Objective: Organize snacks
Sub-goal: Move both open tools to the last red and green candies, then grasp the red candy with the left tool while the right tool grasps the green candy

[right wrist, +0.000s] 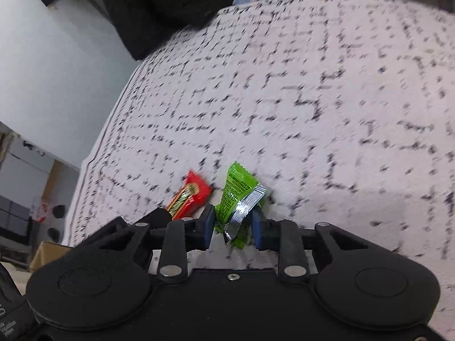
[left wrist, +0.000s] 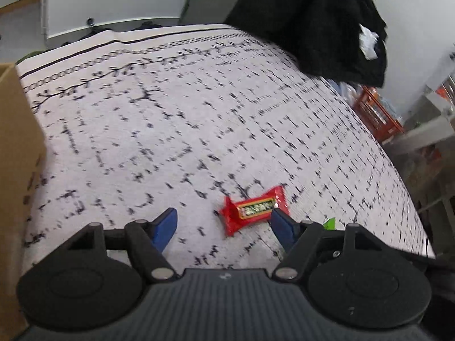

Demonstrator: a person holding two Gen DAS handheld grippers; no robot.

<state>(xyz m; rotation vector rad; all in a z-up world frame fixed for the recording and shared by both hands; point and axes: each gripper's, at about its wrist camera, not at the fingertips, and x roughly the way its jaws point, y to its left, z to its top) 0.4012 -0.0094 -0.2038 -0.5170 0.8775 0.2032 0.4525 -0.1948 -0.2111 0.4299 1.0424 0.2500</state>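
Observation:
A red snack packet lies on the patterned tablecloth, just ahead of my left gripper, nearer its right finger. The left gripper is open and empty. A sliver of a green packet shows behind its right finger. In the right wrist view, the green packet with a silver end sits between the blue fingers of my right gripper, which has closed on it. The red packet lies just left of it on the cloth.
A cardboard box stands at the left edge of the table. A black garment hangs at the far right corner. An orange crate sits beyond the table's right edge.

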